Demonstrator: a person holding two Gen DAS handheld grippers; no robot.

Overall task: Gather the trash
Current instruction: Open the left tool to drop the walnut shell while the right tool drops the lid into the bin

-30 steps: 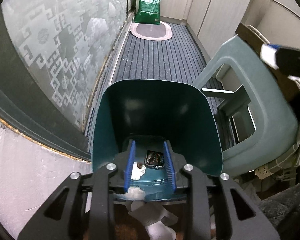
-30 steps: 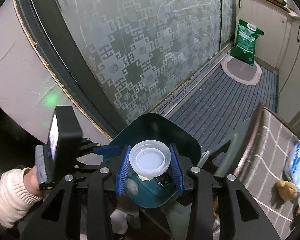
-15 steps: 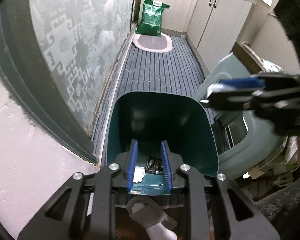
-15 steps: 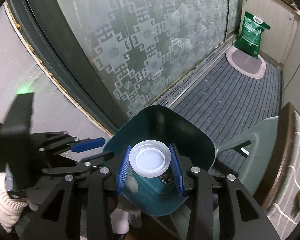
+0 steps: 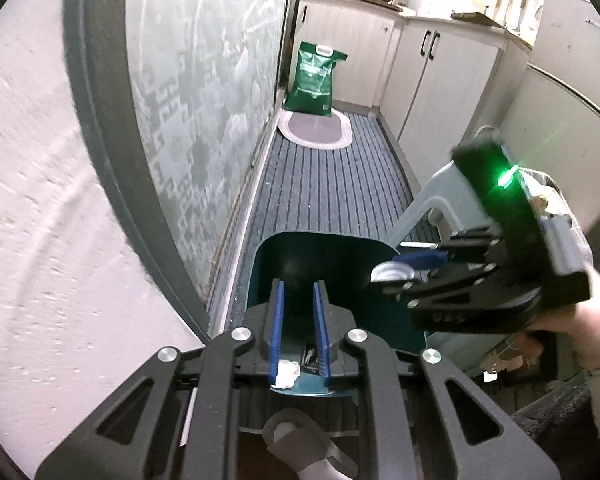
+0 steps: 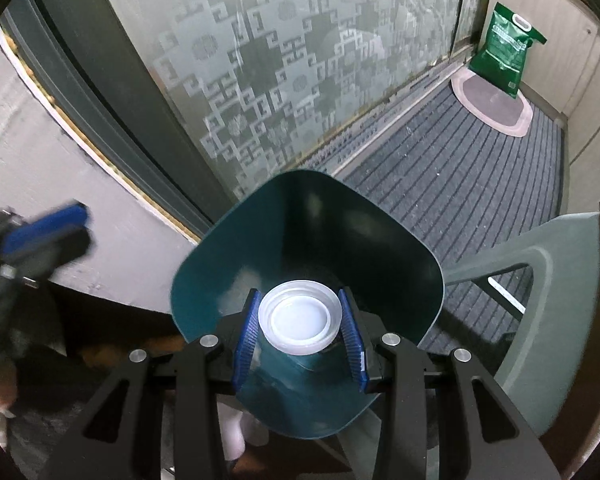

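The right gripper [image 6: 299, 346] pinches a white plastic lid [image 6: 299, 322] between its blue pads, right over the mouth of the teal bin [image 6: 236, 264]. The left gripper [image 5: 299, 334] stands slightly parted with nothing between its fingers, above the bin's near edge. Inside the bin lie a crumpled white scrap [image 5: 287, 369] and a dark wrapper [image 5: 310, 358], so some trash appears already collected. The lid's release is not yet done. Beyond the bin, the striped mat [image 5: 324, 184] shows nothing more to collect.
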